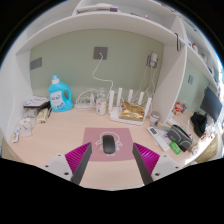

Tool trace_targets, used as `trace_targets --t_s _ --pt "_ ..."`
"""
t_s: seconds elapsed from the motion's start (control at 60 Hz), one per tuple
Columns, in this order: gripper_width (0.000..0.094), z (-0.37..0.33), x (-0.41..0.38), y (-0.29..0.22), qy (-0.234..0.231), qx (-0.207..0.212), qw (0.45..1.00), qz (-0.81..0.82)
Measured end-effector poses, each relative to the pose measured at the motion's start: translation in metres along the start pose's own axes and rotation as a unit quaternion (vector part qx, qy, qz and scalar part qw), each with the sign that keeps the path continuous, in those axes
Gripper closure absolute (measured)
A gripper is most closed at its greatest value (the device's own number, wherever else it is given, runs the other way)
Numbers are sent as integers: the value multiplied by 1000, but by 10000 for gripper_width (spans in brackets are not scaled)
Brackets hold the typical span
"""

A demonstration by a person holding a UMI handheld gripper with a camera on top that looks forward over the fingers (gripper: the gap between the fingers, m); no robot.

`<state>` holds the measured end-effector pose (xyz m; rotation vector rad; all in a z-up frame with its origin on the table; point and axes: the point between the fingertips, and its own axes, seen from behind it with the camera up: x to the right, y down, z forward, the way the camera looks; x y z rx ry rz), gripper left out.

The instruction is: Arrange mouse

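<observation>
Fingers [110, 163] spread, empty. Mouse [108, 144] on mat [92, 136] near desk front edge. We judge it light, rigid, slick; grip flanks.

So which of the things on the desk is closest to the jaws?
The black mouse on its pink mat, just ahead of the open jaws; the blue bottle and white router sit farther back.

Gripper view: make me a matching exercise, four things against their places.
Things:
1. mouse
2. blue detergent bottle
3. white router
4. monitor

Places:
A. far right of the desk
B. at the back wall, centre
C. on the pink mouse pad, between the open gripper fingers
D. back left of the desk

Pairs: 1-C, 2-D, 3-B, 4-A
</observation>
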<state>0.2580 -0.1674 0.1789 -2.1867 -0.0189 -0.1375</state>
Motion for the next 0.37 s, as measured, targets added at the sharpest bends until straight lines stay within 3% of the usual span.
trace_targets --t_s 0.367 --pt "88 -35 4 5 4 17 1000 -11"
